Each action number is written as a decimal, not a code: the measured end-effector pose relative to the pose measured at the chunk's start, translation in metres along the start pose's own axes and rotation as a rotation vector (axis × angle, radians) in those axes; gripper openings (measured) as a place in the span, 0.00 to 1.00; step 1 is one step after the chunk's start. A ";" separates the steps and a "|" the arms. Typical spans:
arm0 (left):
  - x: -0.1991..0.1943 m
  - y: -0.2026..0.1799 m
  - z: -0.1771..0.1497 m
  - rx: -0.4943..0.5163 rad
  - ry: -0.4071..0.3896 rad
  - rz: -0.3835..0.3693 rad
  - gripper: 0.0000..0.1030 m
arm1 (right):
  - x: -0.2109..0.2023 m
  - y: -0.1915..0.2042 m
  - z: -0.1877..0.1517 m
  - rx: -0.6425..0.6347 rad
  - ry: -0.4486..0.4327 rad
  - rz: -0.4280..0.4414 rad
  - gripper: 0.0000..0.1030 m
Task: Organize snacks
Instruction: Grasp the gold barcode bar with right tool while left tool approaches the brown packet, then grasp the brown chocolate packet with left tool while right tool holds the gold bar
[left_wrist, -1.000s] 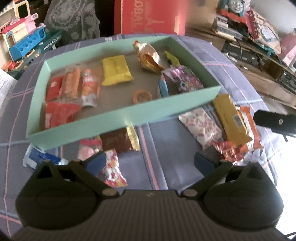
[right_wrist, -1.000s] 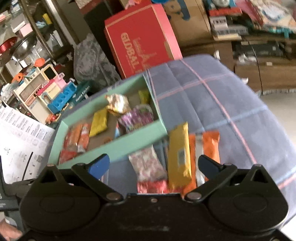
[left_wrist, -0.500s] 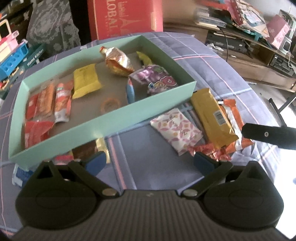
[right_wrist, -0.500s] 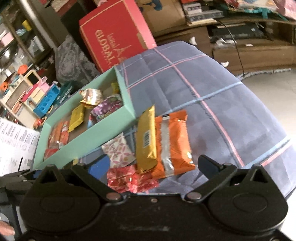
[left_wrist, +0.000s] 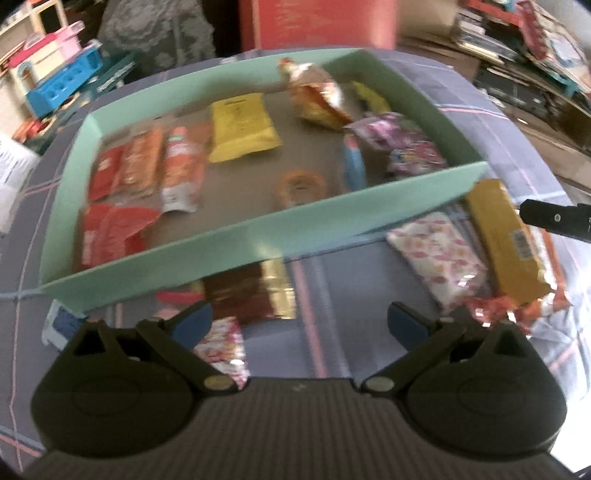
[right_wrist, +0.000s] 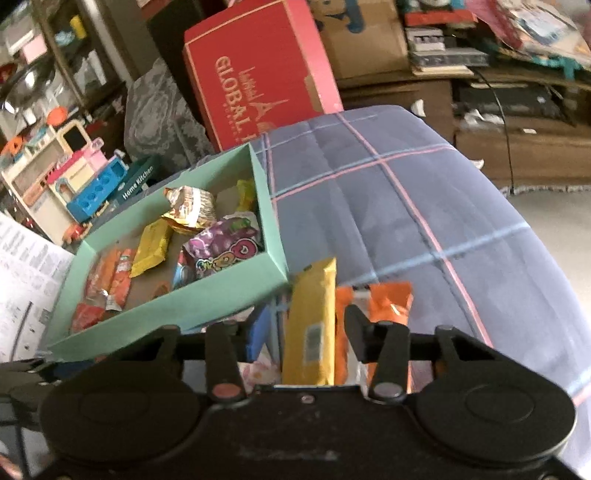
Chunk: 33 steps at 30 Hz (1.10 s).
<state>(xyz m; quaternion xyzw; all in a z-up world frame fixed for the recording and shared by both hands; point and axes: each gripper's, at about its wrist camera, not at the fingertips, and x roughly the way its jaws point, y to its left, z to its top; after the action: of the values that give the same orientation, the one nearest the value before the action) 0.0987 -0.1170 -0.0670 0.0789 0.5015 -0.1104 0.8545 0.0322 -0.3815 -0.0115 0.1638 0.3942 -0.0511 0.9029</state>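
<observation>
A mint green tray on the plaid cloth holds several snack packets. In front of it lie a long golden-yellow bar, an orange packet, a white floral packet, red foil sweets and a brown and gold packet. My right gripper is closing with the yellow bar between its fingers; a sliver of gap still shows beside the left pad. My left gripper is open above the cloth, just in front of the brown and gold packet.
A red cardboard box stands behind the tray, with a toy kitchen and printed sheets to the left. Cluttered low shelves fill the right. A blue and white packet lies by the tray's near left corner.
The right gripper's fingers have drawn in from wide open to either side of the yellow bar. Both grippers have dropped closer to the snacks; the left one stays open.
</observation>
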 end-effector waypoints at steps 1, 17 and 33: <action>0.002 0.005 0.000 -0.012 0.001 0.006 1.00 | 0.007 0.004 0.001 -0.019 0.004 -0.010 0.44; 0.023 0.030 0.004 -0.048 -0.017 0.019 0.91 | 0.028 0.042 -0.044 -0.082 0.105 0.012 0.39; 0.015 0.039 -0.019 0.020 0.014 -0.136 0.80 | 0.051 0.065 -0.027 -0.082 0.125 -0.069 0.62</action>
<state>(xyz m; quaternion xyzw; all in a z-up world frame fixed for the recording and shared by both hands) 0.1000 -0.0766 -0.0886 0.0540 0.5105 -0.1724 0.8407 0.0627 -0.3097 -0.0497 0.1156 0.4568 -0.0559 0.8802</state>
